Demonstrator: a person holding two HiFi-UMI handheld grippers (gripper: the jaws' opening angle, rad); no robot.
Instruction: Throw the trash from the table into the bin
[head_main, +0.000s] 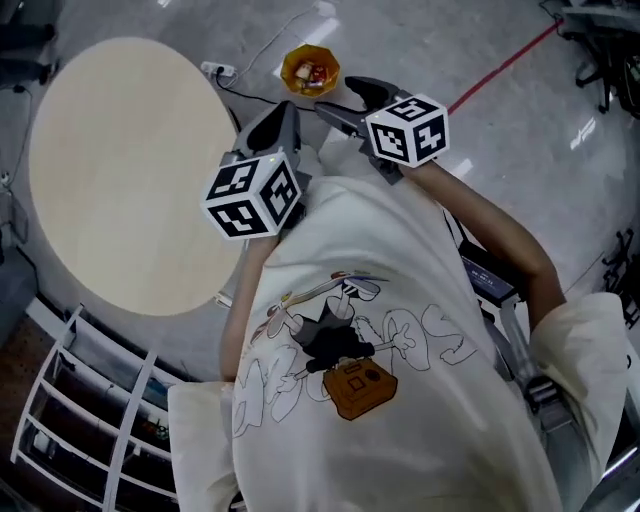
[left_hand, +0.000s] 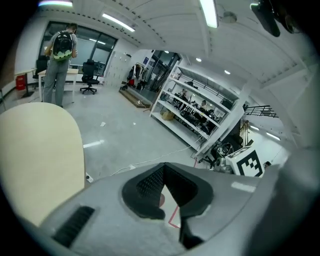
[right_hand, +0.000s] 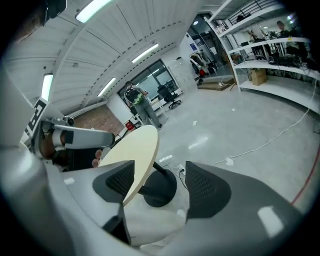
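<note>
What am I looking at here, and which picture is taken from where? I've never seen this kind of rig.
There is no robot. A person holds a two-jaw gripper in each hand, and the black-and-white cubes are part of those tools. The head view comes from a camera on the person's head, looking steeply down. It shows a round table, whose visible top looks bare, and a small yellow bin on the floor with trash in it. The other two views come from cameras riding on the tools. The left gripper has its jaws closed at the tips. The right gripper has its jaws apart. Neither holds anything.
</note>
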